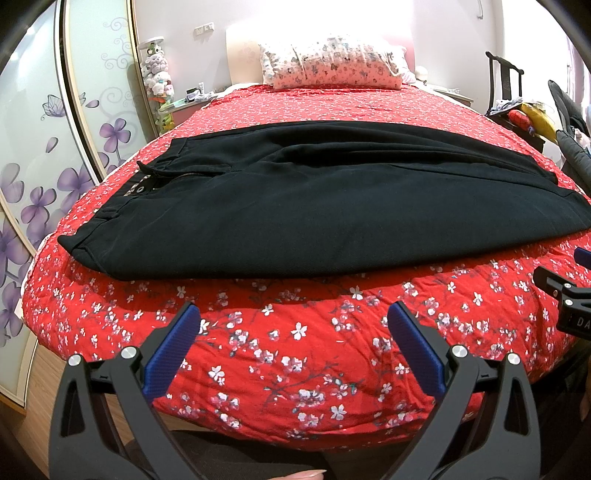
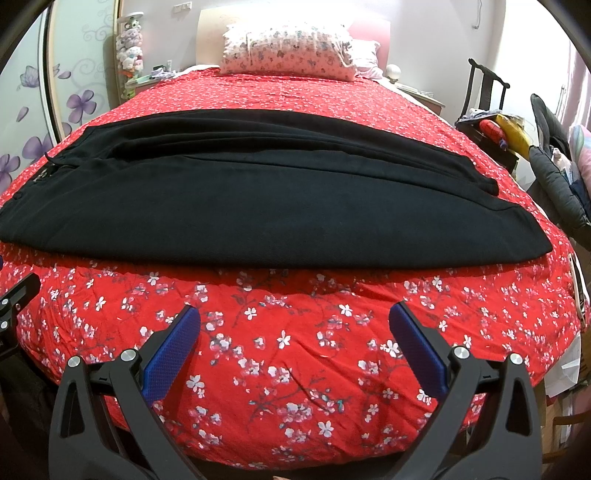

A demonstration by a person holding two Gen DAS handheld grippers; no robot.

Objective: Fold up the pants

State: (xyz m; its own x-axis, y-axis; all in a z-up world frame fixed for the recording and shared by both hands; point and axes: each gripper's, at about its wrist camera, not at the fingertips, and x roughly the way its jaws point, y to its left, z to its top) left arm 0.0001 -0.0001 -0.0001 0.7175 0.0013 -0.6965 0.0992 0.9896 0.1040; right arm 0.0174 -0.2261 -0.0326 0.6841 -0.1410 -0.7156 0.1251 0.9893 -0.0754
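Left wrist view: the left gripper hovers with jaws spread wide over the red floral bedspread, holding nothing; the black pants lie flat crosswise just beyond its fingertips. Ahead of the right gripper, jaws likewise spread and empty, lie the same pants

Matt black cloth pants lie on a wrinkled, flower-printed cotton-like bedspread.

Bright, sharp, headboard wall glare perhaps overexposed, fisheye-bent edges
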